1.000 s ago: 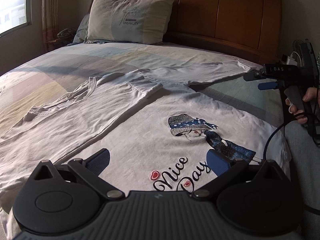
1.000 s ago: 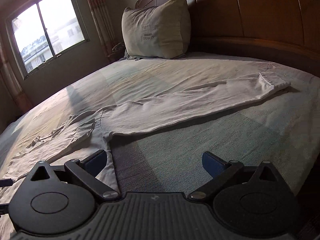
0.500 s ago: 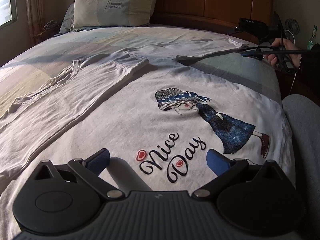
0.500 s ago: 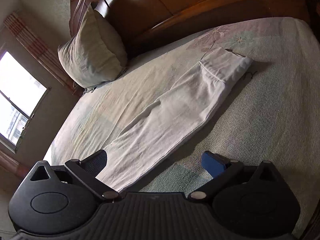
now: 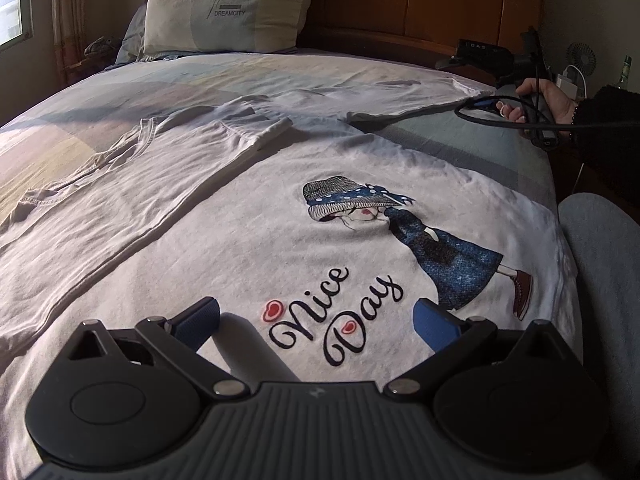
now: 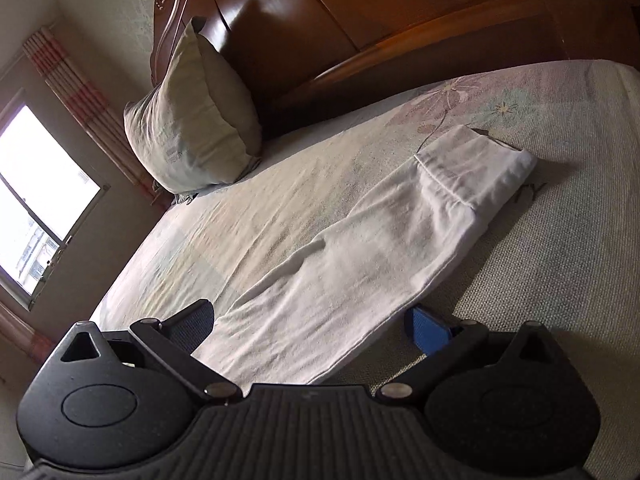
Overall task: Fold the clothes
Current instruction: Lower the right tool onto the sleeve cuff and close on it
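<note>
A white long-sleeved shirt (image 5: 248, 236) with a "Nice Day" girl print lies flat on the bed. Its left side is folded over the body. Its right sleeve (image 5: 400, 94) stretches out toward the headboard side. My left gripper (image 5: 316, 322) is open just above the print, holding nothing. In the right wrist view my right gripper (image 6: 310, 322) is open, its jaws either side of the sleeve (image 6: 360, 264), with the cuff (image 6: 476, 172) farther ahead. The right gripper also shows in the left wrist view (image 5: 492, 56), held by a hand beside the cuff.
A pillow (image 5: 224, 8) leans on the wooden headboard (image 5: 432, 0). A window (image 6: 36, 220) and curtain are at the left. The bed edge (image 5: 548, 168) is at the right, with a nightstand holding a fan, charger and bottle (image 5: 622, 70). A grey-clad knee (image 5: 600, 264) is at right.
My right gripper has tilted and moved along the sleeve toward the cuff, so the sleeve now lies between its jaws. My left gripper has moved closer over the print.
</note>
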Action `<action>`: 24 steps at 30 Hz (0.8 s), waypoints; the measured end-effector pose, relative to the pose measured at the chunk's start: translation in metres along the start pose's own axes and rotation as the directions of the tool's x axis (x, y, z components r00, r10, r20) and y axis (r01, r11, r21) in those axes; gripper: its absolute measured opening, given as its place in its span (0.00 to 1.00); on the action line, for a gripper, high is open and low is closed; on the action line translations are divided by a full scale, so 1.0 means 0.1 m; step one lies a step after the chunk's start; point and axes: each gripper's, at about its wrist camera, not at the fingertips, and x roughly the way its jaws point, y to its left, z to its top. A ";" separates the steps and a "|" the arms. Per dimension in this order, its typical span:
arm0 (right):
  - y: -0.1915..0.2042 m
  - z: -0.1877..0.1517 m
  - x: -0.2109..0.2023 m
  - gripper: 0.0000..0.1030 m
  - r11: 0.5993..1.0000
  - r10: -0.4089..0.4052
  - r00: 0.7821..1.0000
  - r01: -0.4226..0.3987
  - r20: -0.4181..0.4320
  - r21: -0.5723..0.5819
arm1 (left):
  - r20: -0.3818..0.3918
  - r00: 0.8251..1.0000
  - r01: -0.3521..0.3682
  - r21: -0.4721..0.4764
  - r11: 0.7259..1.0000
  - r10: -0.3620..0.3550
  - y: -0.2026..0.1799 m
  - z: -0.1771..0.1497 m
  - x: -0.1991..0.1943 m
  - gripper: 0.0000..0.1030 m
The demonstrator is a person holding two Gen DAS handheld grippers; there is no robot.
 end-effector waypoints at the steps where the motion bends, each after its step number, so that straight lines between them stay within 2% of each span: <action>1: 0.02 -0.01 0.02 1.00 1.000 -0.010 1.000 0.010 0.006 -0.024 | -0.001 1.000 -0.003 0.004 1.000 0.003 0.00 0.00 0.00 0.99; 5: 0.05 -0.03 0.07 1.00 0.999 -0.021 0.998 0.024 0.061 -0.048 | 0.002 1.000 0.000 0.003 1.000 0.000 0.00 0.00 -0.02 0.99; 11: -0.04 0.02 0.15 1.00 1.000 0.009 0.990 -0.009 0.140 0.001 | 0.002 1.000 -0.016 -0.003 1.000 0.016 0.04 -0.02 -0.03 0.99; 16: 0.07 -0.05 0.18 1.00 0.999 -0.008 0.986 0.001 0.167 0.042 | -0.001 1.000 -0.018 -0.005 1.000 0.018 0.06 -0.02 -0.02 0.99; 18: 0.18 -0.09 0.25 1.00 0.999 0.041 0.993 -0.038 0.113 -0.028 | 0.000 1.000 -0.016 -0.007 1.000 0.016 0.06 -0.03 -0.01 0.99; 21: 0.27 -0.06 0.38 1.00 0.991 0.013 0.994 0.001 0.106 -0.134 | 0.002 1.000 -0.021 0.005 1.000 0.021 0.07 -0.04 -0.02 0.99; 24: 0.23 0.06 0.42 1.00 0.995 -0.017 0.990 0.031 0.143 -0.096 | 0.003 1.000 -0.023 0.000 1.000 0.023 0.09 -0.04 -0.02 0.99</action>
